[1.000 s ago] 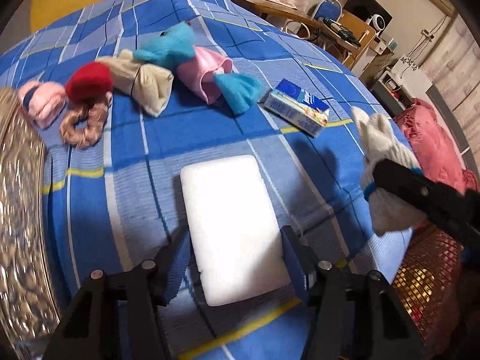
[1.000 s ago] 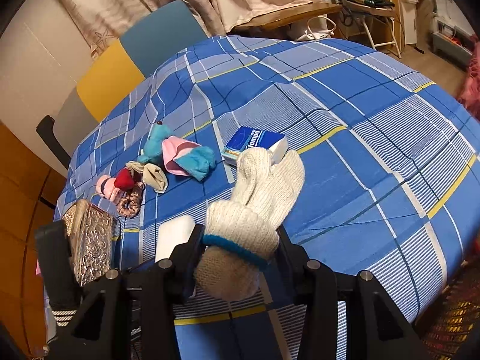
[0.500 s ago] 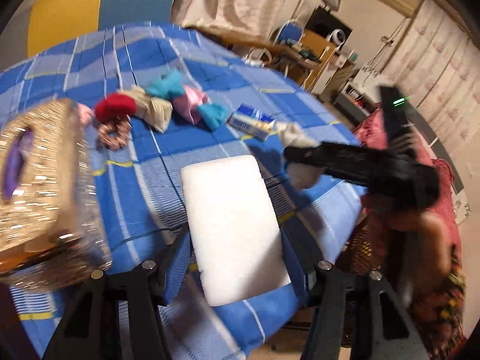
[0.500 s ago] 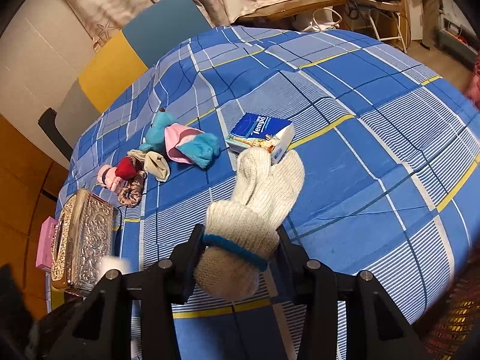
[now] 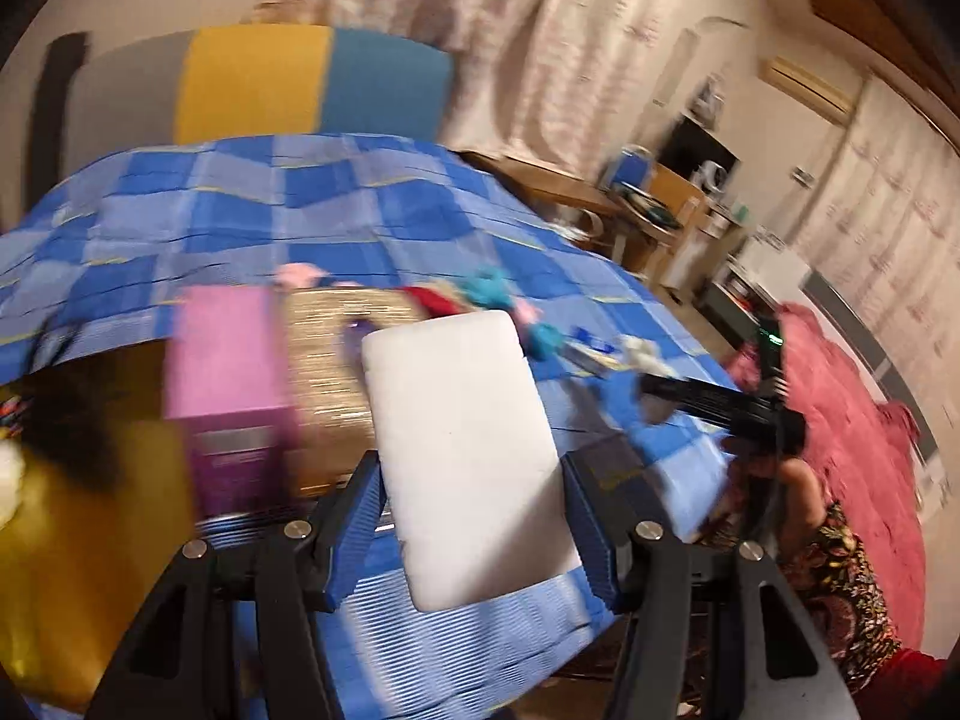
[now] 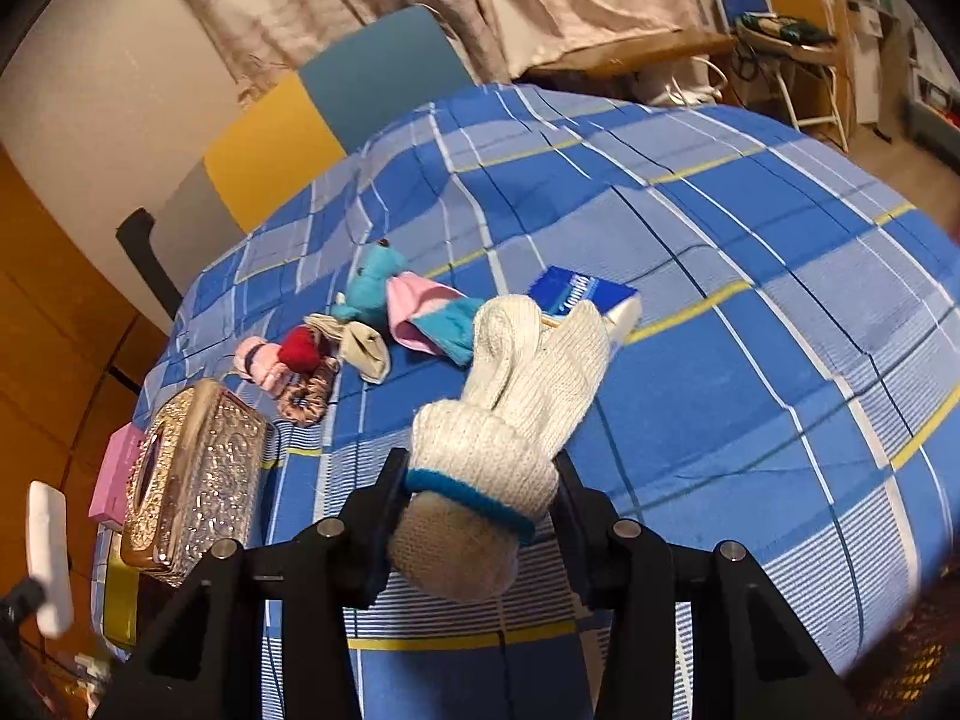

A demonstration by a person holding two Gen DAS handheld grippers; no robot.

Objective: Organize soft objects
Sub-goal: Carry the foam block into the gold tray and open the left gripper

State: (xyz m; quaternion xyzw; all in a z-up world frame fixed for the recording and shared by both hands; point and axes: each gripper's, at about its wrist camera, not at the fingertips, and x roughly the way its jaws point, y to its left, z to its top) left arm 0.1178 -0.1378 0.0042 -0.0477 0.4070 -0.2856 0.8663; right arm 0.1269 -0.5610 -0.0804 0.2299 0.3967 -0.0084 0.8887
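My left gripper is shut on a white sponge block and holds it in the air off the table's left end; the block also shows at the far left of the right wrist view. My right gripper is shut on a white knit glove with a blue cuff band, above the blue plaid tablecloth. On the cloth lie a teal and pink plush, a beige sock, a red pompom, a pink sock and a brown scrunchie.
A blue tissue pack lies behind the glove. An ornate gold tissue box and a pink box stand at the table's left end. A yellow, grey and blue chair back is behind. A red mesh basket sits low right.
My left gripper has lifted the sponge block and swung left, off past the gold box; its view is blurred. My right gripper holds the glove almost still.
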